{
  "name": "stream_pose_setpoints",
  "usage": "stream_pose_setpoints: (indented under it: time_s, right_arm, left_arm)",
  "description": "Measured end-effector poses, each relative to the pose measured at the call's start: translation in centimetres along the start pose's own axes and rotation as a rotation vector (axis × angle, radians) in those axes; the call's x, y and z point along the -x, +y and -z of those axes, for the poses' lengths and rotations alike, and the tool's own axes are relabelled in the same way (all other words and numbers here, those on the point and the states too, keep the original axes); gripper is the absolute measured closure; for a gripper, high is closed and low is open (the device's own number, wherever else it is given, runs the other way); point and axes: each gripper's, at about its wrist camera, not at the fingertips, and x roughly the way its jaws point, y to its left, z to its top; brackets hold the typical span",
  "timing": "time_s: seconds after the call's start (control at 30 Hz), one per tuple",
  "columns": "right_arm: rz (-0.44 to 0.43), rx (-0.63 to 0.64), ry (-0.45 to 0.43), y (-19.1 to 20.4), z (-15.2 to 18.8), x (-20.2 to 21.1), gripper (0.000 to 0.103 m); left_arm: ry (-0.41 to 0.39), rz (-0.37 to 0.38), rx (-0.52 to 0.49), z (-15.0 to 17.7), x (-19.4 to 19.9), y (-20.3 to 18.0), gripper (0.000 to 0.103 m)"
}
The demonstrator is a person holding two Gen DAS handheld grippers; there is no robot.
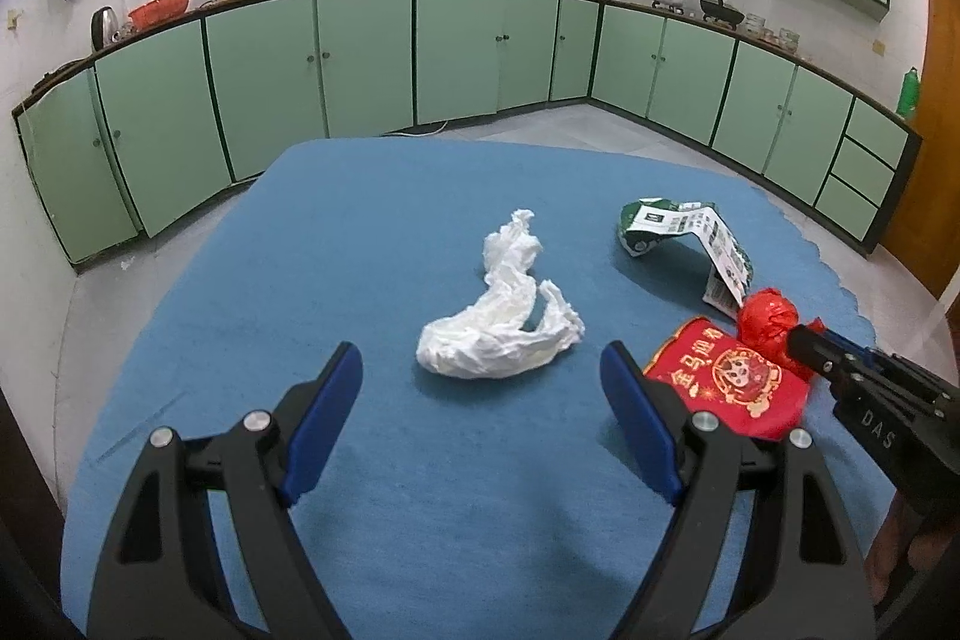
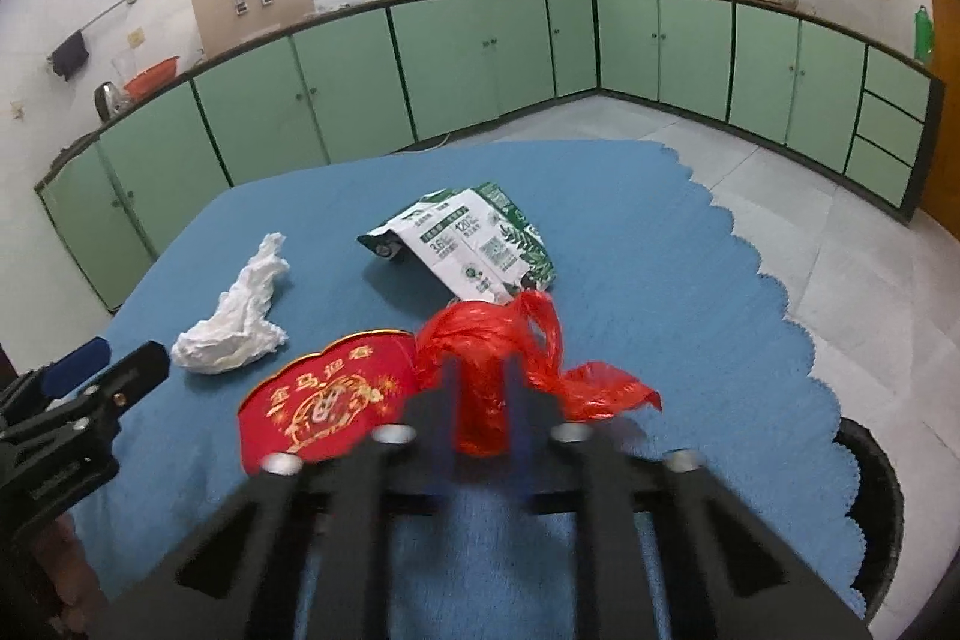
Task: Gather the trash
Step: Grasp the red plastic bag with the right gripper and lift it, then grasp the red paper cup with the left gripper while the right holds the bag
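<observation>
Where the left wrist view looks down, the left gripper (image 1: 482,388) is spread wide behind a crumpled white tissue (image 1: 501,316) on the blue cloth (image 1: 360,232). In the right wrist view, a crinkled red plastic bag (image 2: 486,352) is clamped by the right gripper (image 2: 482,388), beside a red embroidered pouch (image 2: 327,400) and flattened carton (image 2: 468,244).

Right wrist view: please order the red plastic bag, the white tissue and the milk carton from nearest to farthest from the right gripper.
1. red plastic bag, clamped in the right gripper.
2. milk carton, straight ahead, just behind the bag.
3. white tissue, far out to the left.
</observation>
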Motion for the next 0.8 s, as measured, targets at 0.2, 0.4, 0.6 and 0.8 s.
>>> stream_pose_setpoints:
  time_s: [0.2,0.4,0.6,0.8]
  right_arm:
    - [0.012,-0.013,-0.028,-1.3,-0.1,1.4,0.098]
    - [0.061,-0.041,-0.057,-4.1,0.0,3.3,0.098]
    - [0.090,-0.053,-0.056,-6.5,0.5,4.2,0.098]
    - [0.085,-0.079,-0.050,-8.2,1.1,4.2,0.098]
  left_arm:
    - [0.014,0.038,-0.007,0.5,0.2,-1.7,0.024]
    - [0.020,0.096,-0.025,0.9,0.7,-5.0,0.024]
    - [0.029,0.137,-0.042,1.4,0.5,-9.5,0.021]
    - [0.031,0.085,-0.038,1.7,-0.8,-12.1,0.019]
